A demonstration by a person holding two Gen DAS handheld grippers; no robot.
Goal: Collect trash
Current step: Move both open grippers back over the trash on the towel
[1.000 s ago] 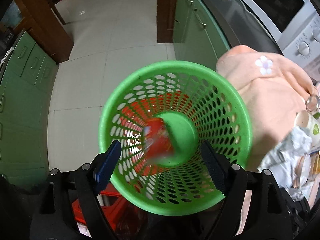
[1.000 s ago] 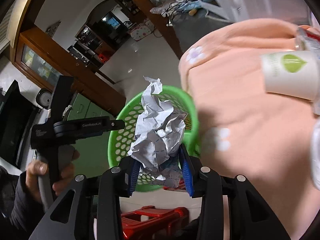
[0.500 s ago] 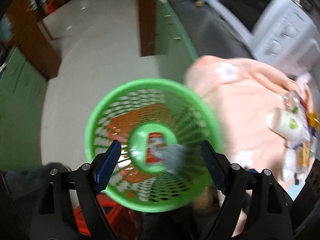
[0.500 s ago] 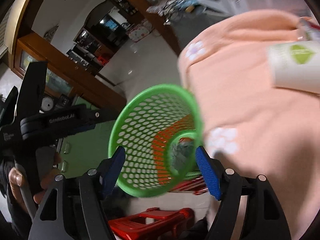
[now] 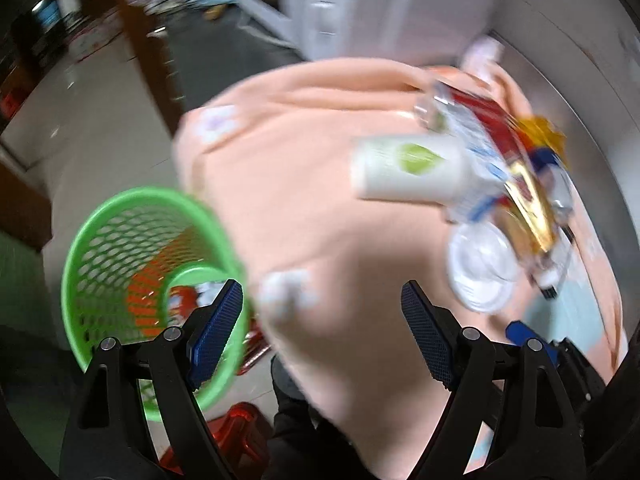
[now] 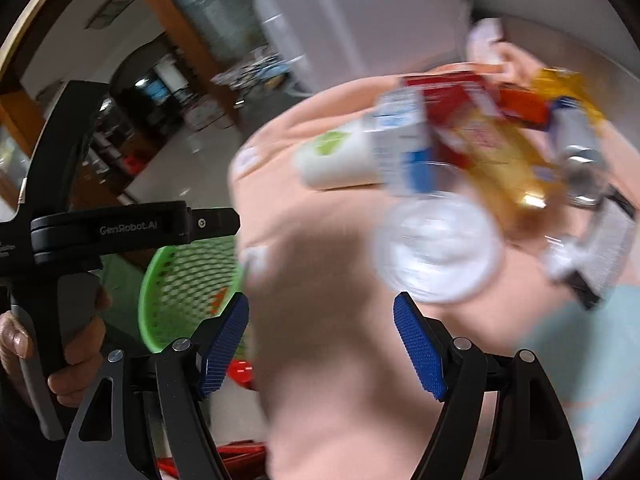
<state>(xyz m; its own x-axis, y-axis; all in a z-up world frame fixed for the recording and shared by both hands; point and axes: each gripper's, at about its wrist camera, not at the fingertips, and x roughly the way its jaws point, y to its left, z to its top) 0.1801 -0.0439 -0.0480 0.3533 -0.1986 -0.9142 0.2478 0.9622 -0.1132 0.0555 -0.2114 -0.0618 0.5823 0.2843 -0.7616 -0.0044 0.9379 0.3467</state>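
A green mesh basket stands low at the left beside the counter, with a red wrapper and crumpled white paper at its bottom; it also shows in the right wrist view. Trash lies on a peach cloth: a white paper cup on its side, a clear plastic cup, and red and yellow wrappers. The paper cup and clear cup show in the right wrist view too. My left gripper and right gripper are both open and empty over the cloth's near edge.
A white appliance stands behind the cloth on the counter. A red stool sits on the floor below the basket. The hand-held left gripper body appears at the left in the right wrist view. Tiled floor lies beyond the basket.
My right gripper opened and dropped the crumpled paper into the basket. Both grippers then swung right, from the basket towards the trash on the cloth.
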